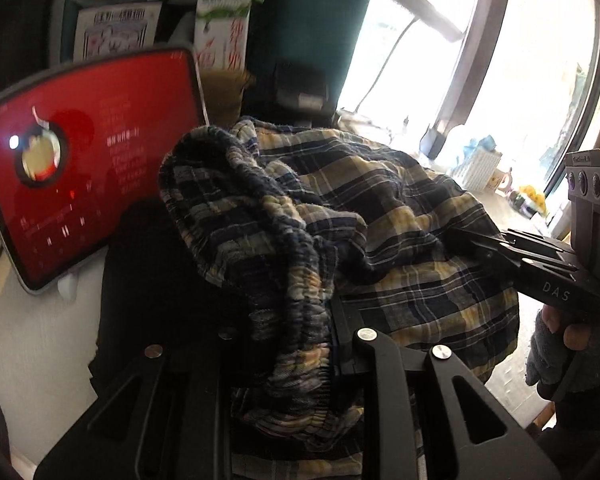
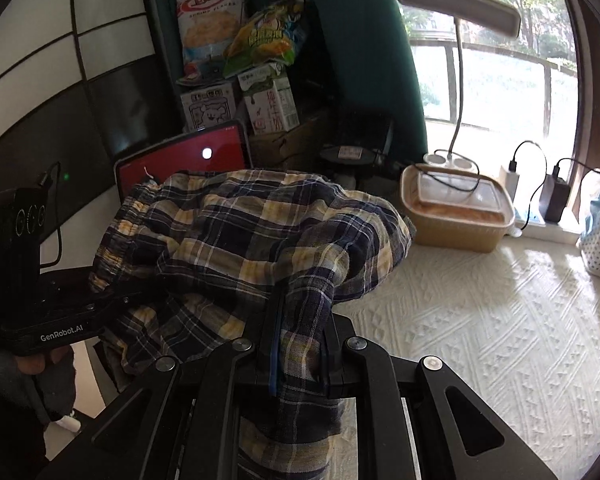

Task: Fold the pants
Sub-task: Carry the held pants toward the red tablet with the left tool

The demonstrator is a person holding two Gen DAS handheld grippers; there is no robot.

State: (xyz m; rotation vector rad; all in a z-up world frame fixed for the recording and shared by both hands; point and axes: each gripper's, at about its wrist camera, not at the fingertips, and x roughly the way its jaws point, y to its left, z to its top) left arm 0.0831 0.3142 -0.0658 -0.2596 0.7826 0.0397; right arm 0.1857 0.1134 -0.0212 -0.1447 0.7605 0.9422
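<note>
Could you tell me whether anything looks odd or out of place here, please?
The blue-and-yellow plaid cotton pants are bunched in a crumpled heap, held up between the left hand-held gripper and the right hand-held gripper, with no flat fold visible yet.

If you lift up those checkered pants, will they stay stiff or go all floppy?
Probably floppy: the plaid pants already bunch and droop where the right tongs and left tongs pinch them. They look thin and wrinkly, so likely light. The stretchy gathered waistband may give the tongs a decent hold.
</note>
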